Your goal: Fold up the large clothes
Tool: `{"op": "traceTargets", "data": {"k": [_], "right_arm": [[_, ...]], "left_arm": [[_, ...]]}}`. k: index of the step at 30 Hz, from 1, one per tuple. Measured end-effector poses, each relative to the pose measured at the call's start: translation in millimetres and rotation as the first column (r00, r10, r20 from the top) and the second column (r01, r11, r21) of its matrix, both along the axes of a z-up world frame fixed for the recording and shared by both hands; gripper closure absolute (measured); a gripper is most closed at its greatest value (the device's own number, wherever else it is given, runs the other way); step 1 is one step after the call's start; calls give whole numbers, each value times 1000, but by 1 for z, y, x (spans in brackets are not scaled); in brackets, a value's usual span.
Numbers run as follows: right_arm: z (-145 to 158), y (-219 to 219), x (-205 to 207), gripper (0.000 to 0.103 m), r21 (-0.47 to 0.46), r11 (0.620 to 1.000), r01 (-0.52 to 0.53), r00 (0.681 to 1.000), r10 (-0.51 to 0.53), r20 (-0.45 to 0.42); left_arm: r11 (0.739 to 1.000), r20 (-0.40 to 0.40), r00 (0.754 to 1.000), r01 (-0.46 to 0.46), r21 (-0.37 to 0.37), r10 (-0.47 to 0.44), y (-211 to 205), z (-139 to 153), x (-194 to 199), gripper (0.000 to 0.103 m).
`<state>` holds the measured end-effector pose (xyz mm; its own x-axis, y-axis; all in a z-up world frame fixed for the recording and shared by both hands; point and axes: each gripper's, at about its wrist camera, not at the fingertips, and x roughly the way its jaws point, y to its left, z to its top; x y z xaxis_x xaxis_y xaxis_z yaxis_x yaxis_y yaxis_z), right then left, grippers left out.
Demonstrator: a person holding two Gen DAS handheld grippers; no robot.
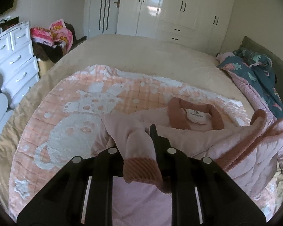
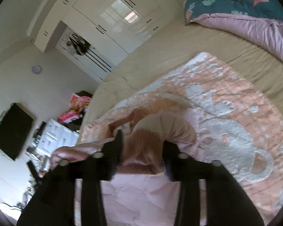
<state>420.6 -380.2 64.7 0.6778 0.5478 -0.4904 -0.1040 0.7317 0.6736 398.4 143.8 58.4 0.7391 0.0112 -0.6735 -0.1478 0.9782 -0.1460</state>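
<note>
A pale pink quilted jacket (image 1: 198, 131) with a ribbed dusty-pink collar (image 1: 176, 111) lies on a pink and white blanket (image 1: 66, 131) spread over the bed. My left gripper (image 1: 139, 141) is shut on one sleeve, whose ribbed cuff (image 1: 139, 169) hangs over the jaws and hides the left finger. The other sleeve's cuff (image 1: 258, 118) stands raised at the right. In the right wrist view, my right gripper (image 2: 143, 145) has its jaws apart, with that ribbed cuff (image 2: 141, 150) lying loosely between them above the jacket body (image 2: 141, 197).
The beige bed sheet (image 1: 141, 56) stretches beyond the blanket. A teal floral duvet (image 1: 258, 71) is bunched at the bed's right side. A white dresser (image 1: 13, 56) and a heap of clothes (image 1: 54, 33) stand left, white wardrobes (image 1: 179, 9) behind. A dark screen (image 2: 13, 130) hangs on the wall.
</note>
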Motion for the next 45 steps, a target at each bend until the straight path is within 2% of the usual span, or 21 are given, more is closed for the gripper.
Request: {"op": "traceTargets", "data": {"k": [1, 2, 6, 9, 11, 13, 14, 15, 16, 17, 19, 22, 24, 27, 31, 34, 36, 38, 40, 42, 45], "right_arm": [[3, 1, -1, 41, 6, 1000, -3, 1000, 3, 20], [6, 2, -3, 36, 1, 1000, -6, 999, 6, 45], [8, 11, -4, 32, -29, 998, -47, 996, 49, 78], [-11, 32, -2, 32, -128, 987, -99, 994, 103, 28], [-30, 48, -2, 32, -188, 973, -136, 991, 133, -26], [-51, 60, -1, 32, -229, 959, -165, 985, 149, -85], [-60, 64, -3, 32, -236, 957, -167, 984, 147, -102], [-65, 65, -3, 32, -235, 958, -166, 984, 144, -108], [-69, 67, -5, 32, -236, 958, -163, 984, 140, -110], [-71, 68, -8, 31, -246, 956, -158, 985, 136, -104], [-69, 70, -14, 30, -265, 951, -156, 987, 138, -87], [-61, 73, -26, 25, -309, 940, -146, 989, 136, -53], [-53, 73, -34, 23, -364, 922, -131, 991, 133, -19], [-41, 70, -51, 18, -437, 895, -96, 991, 127, 42], [-33, 62, -73, 14, -525, 850, -49, 987, 122, 105], [-39, 52, -83, 14, -555, 831, -35, 988, 111, 104], [-49, 44, -85, 14, -555, 831, -42, 990, 109, 88], [-61, 40, -88, 14, -566, 823, -49, 993, 98, 58], [-71, 39, -89, 15, -569, 820, -62, 994, 102, 39], [-78, 40, -89, 17, -559, 825, -84, 992, 123, 33], [-89, 41, -84, 24, -543, 835, -90, 993, 115, 13]], "left_arm": [[1000, -3, 1000, -1, -2, 1, 0, -2, 1, 92], [1000, -5, 1000, -3, -6, 3, 1, -4, 2, 92], [1000, -13, 1000, -3, -17, 3, 0, -10, 7, 89], [1000, -22, 1000, 0, -22, 0, -2, -13, 10, 85], [999, -17, 1000, 6, -37, -7, -3, -9, 8, 77], [997, 4, 999, 34, -69, -34, -4, -1, 3, 48], [995, 11, 999, 48, -85, -47, -5, 2, 2, 39], [994, 21, 998, 66, -90, -64, -8, 8, -2, 26], [995, 35, 997, 72, -66, -70, -11, 14, -6, 18], [996, 61, 995, 84, -21, -82, -16, 23, -13, 17], [995, 93, 990, 102, 21, -104, -23, 36, -22, 16], [993, 130, 985, 108, 43, -113, -25, 47, -37, 10], [992, 141, 984, 102, 76, -112, -24, 48, -48, 10], [988, 122, 988, 80, 135, -97, -18, 34, -63, 9], [986, 41, 997, 57, 159, -64, -2, -4, -76, 9], [991, -11, 999, 39, 125, -38, 11, -32, -86, 9], [998, -37, 999, 40, 55, -38, 21, -51, -92, 9], [999, -46, 998, 38, 14, -38, 29, -64, -97, 9], [999, -88, 996, 18, -35, -21, 37, -82, -95, 9], [997, -115, 993, 2, -83, -11, 40, -93, -94, 9], [989, -110, 994, 6, -145, -23, 39, -104, -94, 9]]}}
